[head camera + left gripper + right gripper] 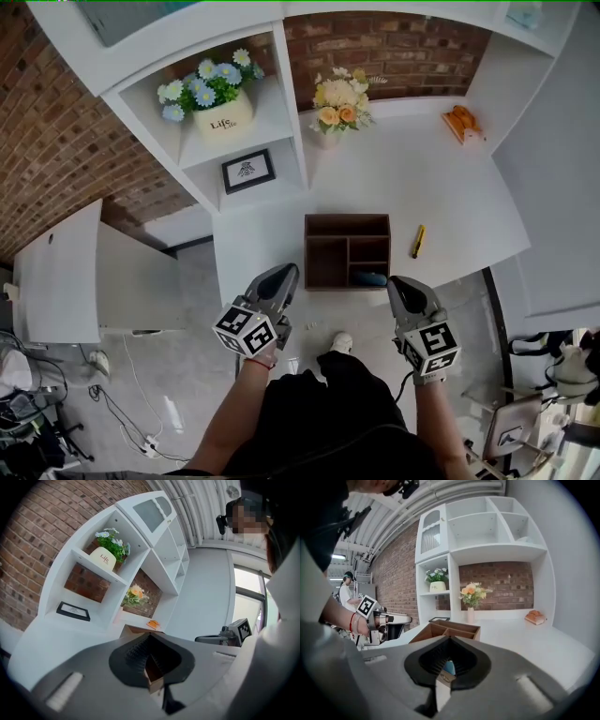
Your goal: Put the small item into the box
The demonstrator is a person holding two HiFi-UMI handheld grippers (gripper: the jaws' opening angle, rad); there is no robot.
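Note:
A brown wooden box (pixel 347 250) with several compartments stands near the front edge of the white table (pixel 450 187). A blue item (pixel 368 278) lies in its front right compartment and shows through the jaws in the right gripper view (pixel 449 667). On the table to the right of the box lies a small yellow item (pixel 418 241). My left gripper (pixel 286 272) hangs shut and empty off the box's front left corner. My right gripper (pixel 399 282) is shut and empty just off the front right corner. The left gripper view shows a box corner (pixel 153 676) past the jaws.
A flower pot (pixel 221 111) and a framed picture (pixel 248 171) sit in the shelf unit at the back left. A vase of flowers (pixel 339 111) stands behind the box, with an orange object (pixel 462 123) at the back right. The table edge and the floor (pixel 187 375) lie below the grippers.

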